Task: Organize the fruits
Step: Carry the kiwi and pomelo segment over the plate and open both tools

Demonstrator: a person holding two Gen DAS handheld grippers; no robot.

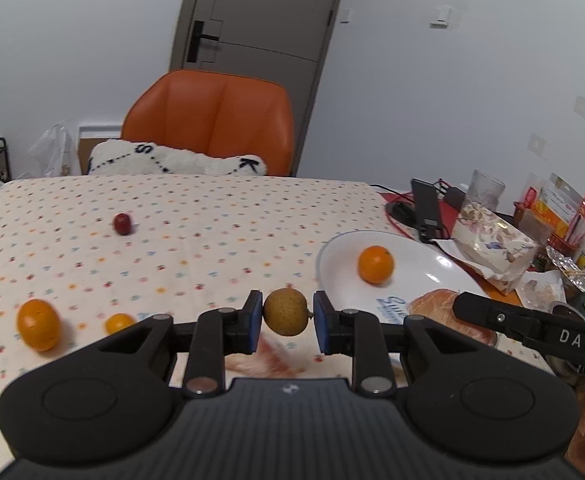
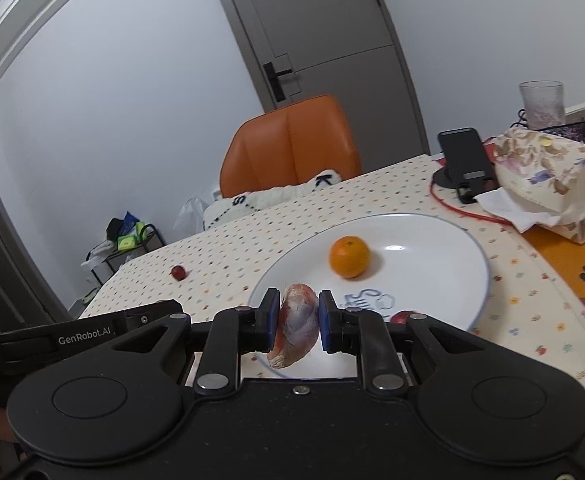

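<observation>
Left wrist view: left tool clamped on a small round tan-brown fruit, blue pads pressed against both sides, fruit held clear above the desk with its cream cloth dotted in small coloured prints. Just right of it, a round white ceramic plate bearing a single round orange citrus fruit. At the plate's near edge, a peeled pinkish-orange citrus segment, partly hidden behind the black arm of the right tool. On the cloth to the left, an oval orange fruit and a smaller orange fruit near each other; farther back and well apart, a small dark red oval fruit. Beyond the desk, an orange padded chair with a white fuzzy cushion.

Right wrist view: right tool clamped on the peeled pinkish-orange citrus segment, held upright over the near rim of the white plate. Orange citrus fruit resting inside the plate, apart from the segment. Small red fruit visible at the plate's near part, mostly hidden by the tool's linkage. Dark red oval fruit on the cloth left of the plate. Behind the plate, a black phone on a stand, a floral paper bag and a clear glass tumbler.
</observation>
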